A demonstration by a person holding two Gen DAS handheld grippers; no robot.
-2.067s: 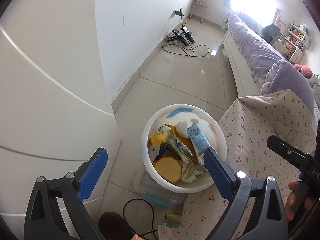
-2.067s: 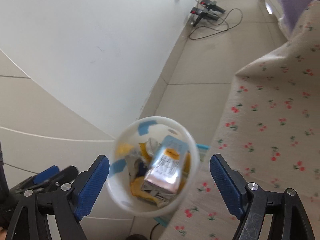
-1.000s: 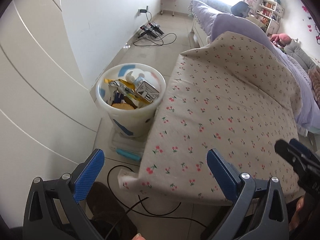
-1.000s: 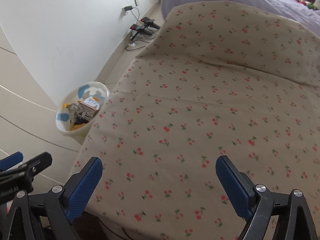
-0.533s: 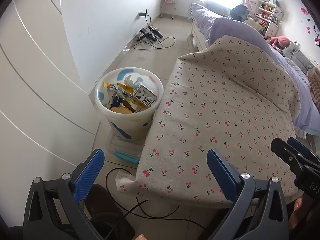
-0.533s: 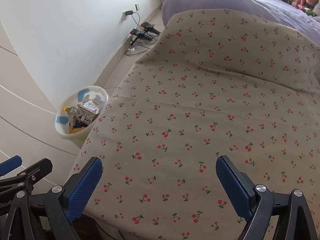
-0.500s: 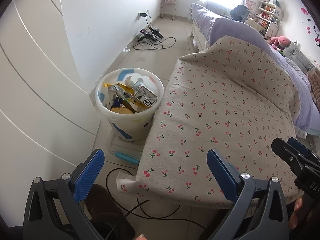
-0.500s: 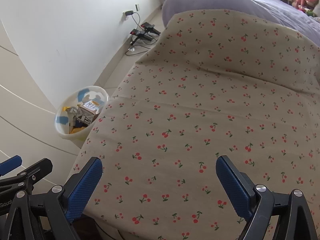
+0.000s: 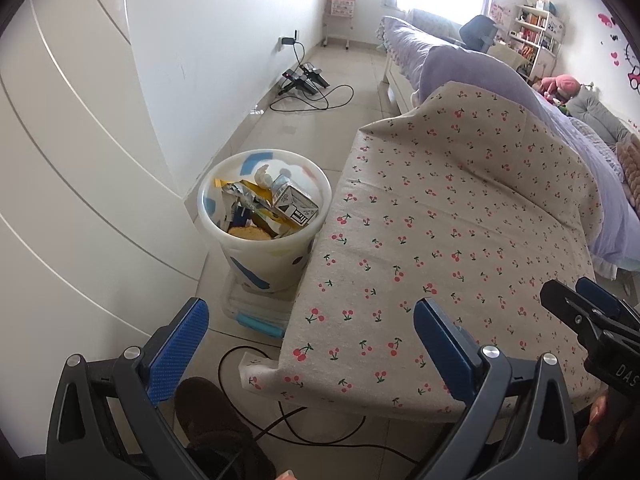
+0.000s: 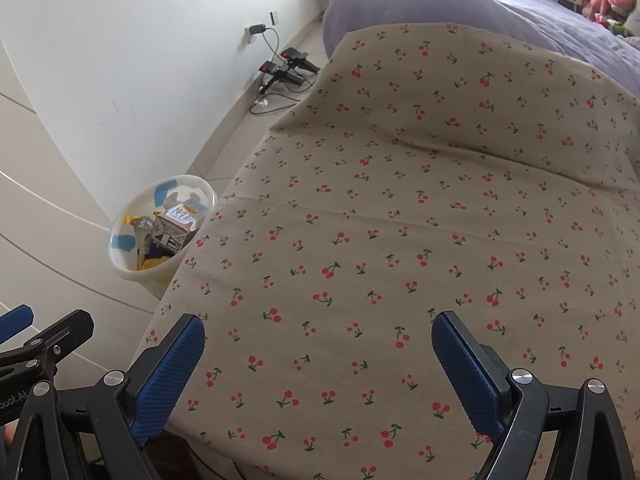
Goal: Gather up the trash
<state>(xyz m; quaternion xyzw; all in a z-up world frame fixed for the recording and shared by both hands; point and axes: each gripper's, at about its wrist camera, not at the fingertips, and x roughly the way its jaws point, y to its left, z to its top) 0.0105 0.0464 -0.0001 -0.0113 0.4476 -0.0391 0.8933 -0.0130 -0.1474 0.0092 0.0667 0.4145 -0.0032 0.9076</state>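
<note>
White wardrobe front (image 9: 80, 208): far left, flat, curved-line trim; closes off that side

Left gripper (image 9: 308, 332): blue pads wide apart, nothing between; held above floor at table corner, pointing toward bin

Waste bin (image 9: 264, 224): white, blue patches, on a clear flat box on floor; ahead and slightly left of left gripper, touching or just beside left edge of table; in right wrist view (image 10: 160, 232) far forward-left, partly cut off by cloth edge; left gripper judged the nearer one

Milk carton (image 9: 294, 204): topmost in bin, tilted, long axis running from back of bin toward table side; amid yellow foil wrappers (image 9: 240, 194) and a round yellow piece; bin close to full

Black cable (image 9: 280, 424): looped on floor under table corner, beside a dark slipper (image 9: 216, 424); snag hazard below left gripper

Cherry-print tablecloth (image 10: 400, 240): covers whole table, no loose trash visible on it; far edge draped up against lilac bedding (image 9: 480, 68); open room over cloth on all sides

Right gripper (image 10: 318, 364): pads wide apart, empty; low over near edge of cloth, aimed along table

Judgement: collecting appears done or nearly so; nothing left in view to pick up
</note>
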